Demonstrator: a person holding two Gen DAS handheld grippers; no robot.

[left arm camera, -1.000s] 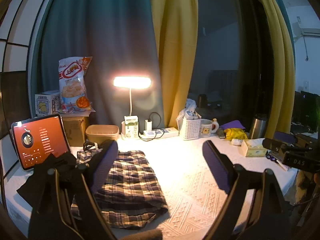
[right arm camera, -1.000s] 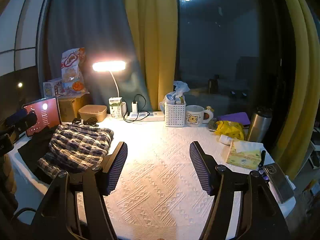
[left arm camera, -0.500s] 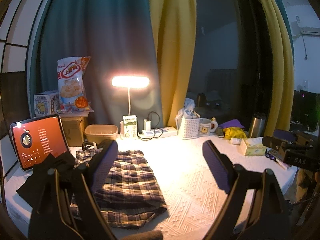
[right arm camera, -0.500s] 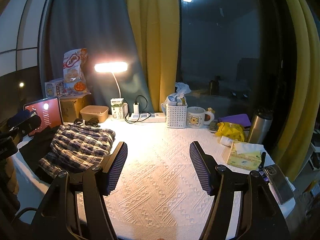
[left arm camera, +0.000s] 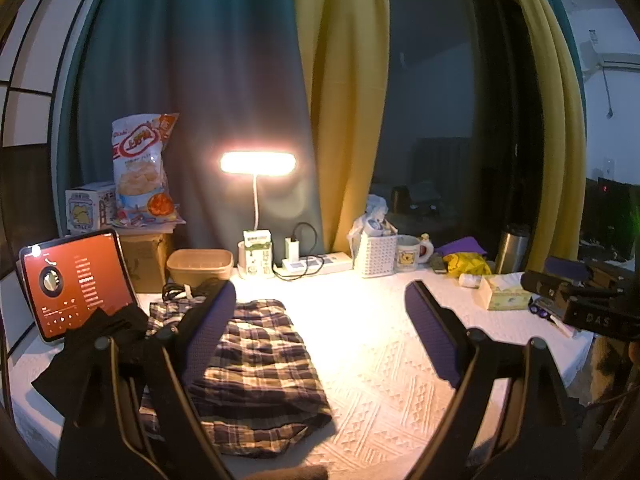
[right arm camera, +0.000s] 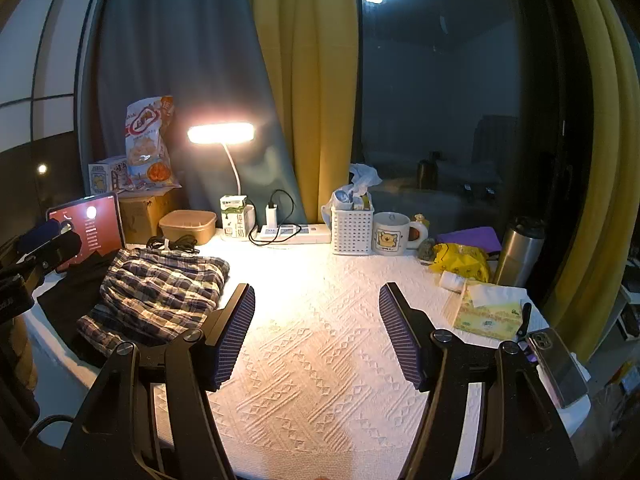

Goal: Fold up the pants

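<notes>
The white table point(right arm camera: 320, 360) fills both views, lamp-lit and bare through the middle. At its left side the plaid pants point(left arm camera: 260, 364) lie in a compact, layered bundle, resting partly on a dark cloth point(left arm camera: 92, 344) just in front of the tablet point(left arm camera: 76, 280).

Both tools hang in the air above the table, holding nothing. The left gripper point(left arm camera: 320, 336) has its fingers spread wide, the left one crossing in front of the pants in its own view. The right gripper point(right arm camera: 316, 336) is just as wide apart, over bare table, well clear of the pants.

Which step is this? Hard call. A bundle like that fits pants folded and set aside, and it equally fits pants waiting to be pulled out and laid flat. The pictures don't settle it, so I call no next move.

Against a second ago, very little differs. The left view has tilted up a touch, with the lamp point(left arm camera: 258, 164) sitting slightly lower in it. The right view is nearly the same, and the pants lie as they did.
</notes>
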